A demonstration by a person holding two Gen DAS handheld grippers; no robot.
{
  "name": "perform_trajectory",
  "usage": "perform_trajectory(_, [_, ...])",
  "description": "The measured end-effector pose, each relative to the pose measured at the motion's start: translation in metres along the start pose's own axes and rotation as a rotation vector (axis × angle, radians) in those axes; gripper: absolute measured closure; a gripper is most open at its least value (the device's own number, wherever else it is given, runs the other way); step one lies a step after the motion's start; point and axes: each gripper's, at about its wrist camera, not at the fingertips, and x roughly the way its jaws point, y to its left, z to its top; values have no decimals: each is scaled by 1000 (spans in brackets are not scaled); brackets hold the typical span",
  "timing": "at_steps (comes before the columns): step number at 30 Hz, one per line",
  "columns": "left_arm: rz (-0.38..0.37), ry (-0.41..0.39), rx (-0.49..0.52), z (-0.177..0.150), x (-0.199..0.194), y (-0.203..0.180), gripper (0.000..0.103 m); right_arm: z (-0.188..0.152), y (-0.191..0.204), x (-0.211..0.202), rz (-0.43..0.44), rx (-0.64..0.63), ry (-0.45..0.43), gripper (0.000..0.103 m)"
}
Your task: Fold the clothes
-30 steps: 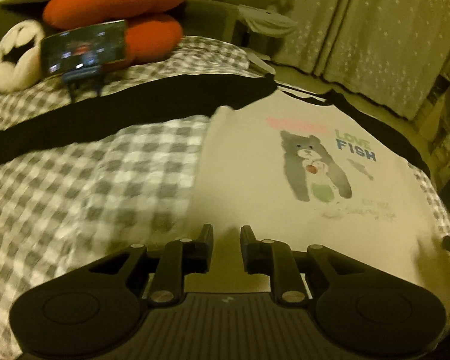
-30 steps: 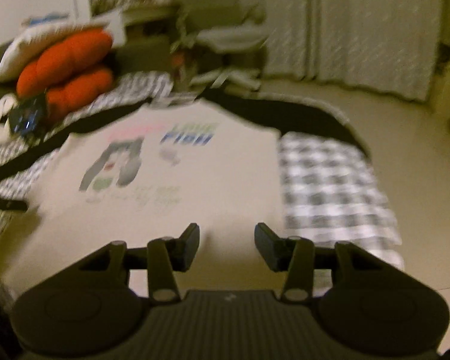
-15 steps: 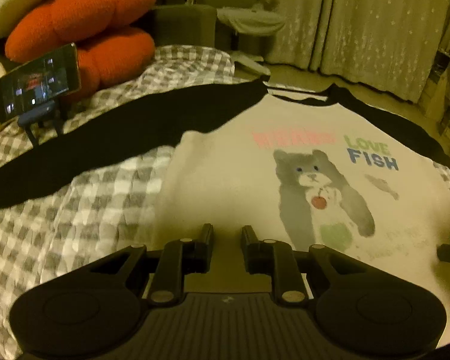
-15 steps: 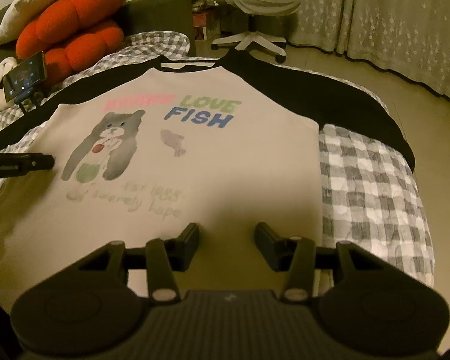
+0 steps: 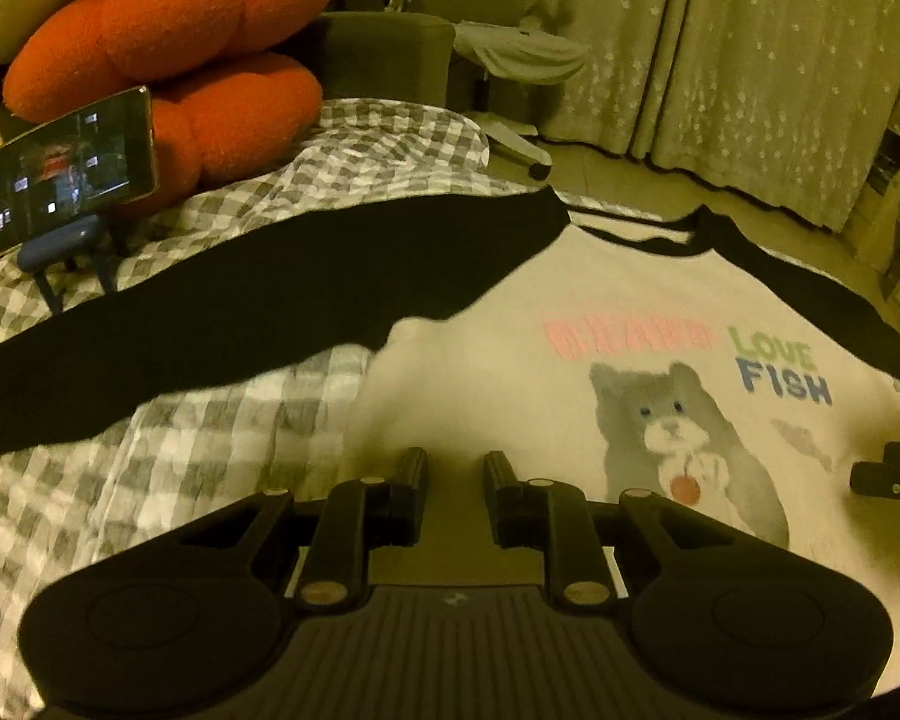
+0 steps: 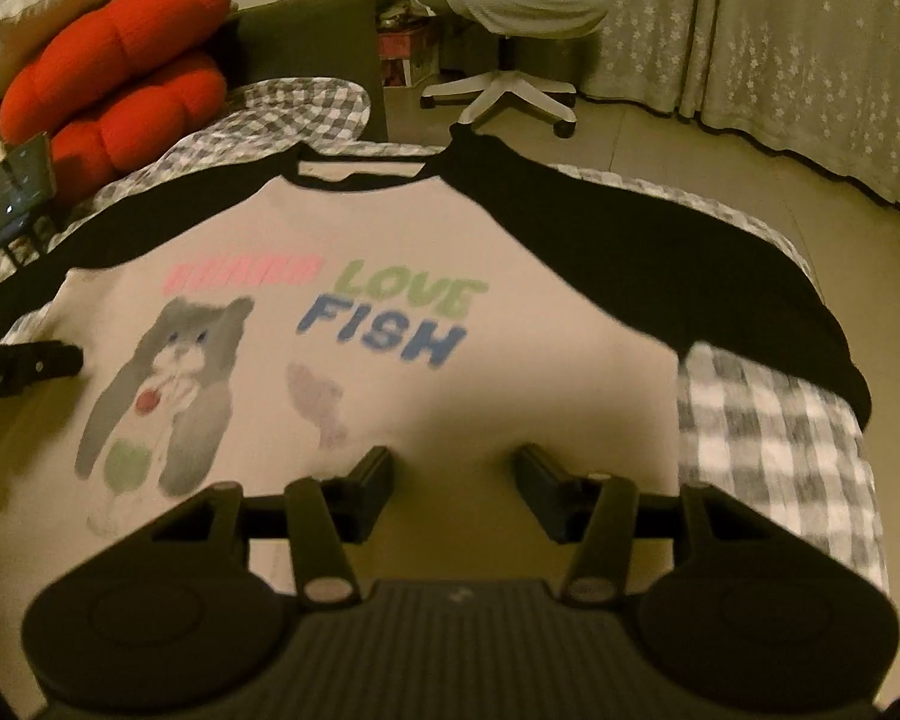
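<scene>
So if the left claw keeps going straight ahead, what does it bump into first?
Probably the cream cat-print shirt, spread flat on the checked bedcover. The open left claw points along its body towards the long black sleeve; its height above the cloth is unclear.

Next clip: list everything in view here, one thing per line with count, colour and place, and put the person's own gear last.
shirt: one, cream body with black sleeves, cat and LOVE FISH print, spread flat on the bed
checked blanket: one, grey and white, covering the bed under the shirt
cushions: two, orange, stacked at the head of the bed
pillow: one, pale, behind the cushions
phone: one, dark with lit screen, on a small stand beside the cushions
office chair: one, grey seat, white base, on the floor past the bed
curtains: pale with star pattern, along the far wall
left tool: black, open, over the shirt's lower left part
right tool: black, open, over the shirt's lower middle
</scene>
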Motion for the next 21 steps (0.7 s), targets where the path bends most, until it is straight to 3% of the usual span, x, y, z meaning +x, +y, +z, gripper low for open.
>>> perform_trajectory(9, [5, -26, 13, 17, 14, 5, 83, 26, -5, 26, 0, 13, -25, 46])
perform_trajectory(15, [-10, -30, -4, 20, 16, 11, 83, 25, -3, 22, -12, 30, -45, 46])
perform_trajectory(21, [15, -31, 49, 10, 7, 5, 82, 11, 3, 13, -20, 26, -24, 47])
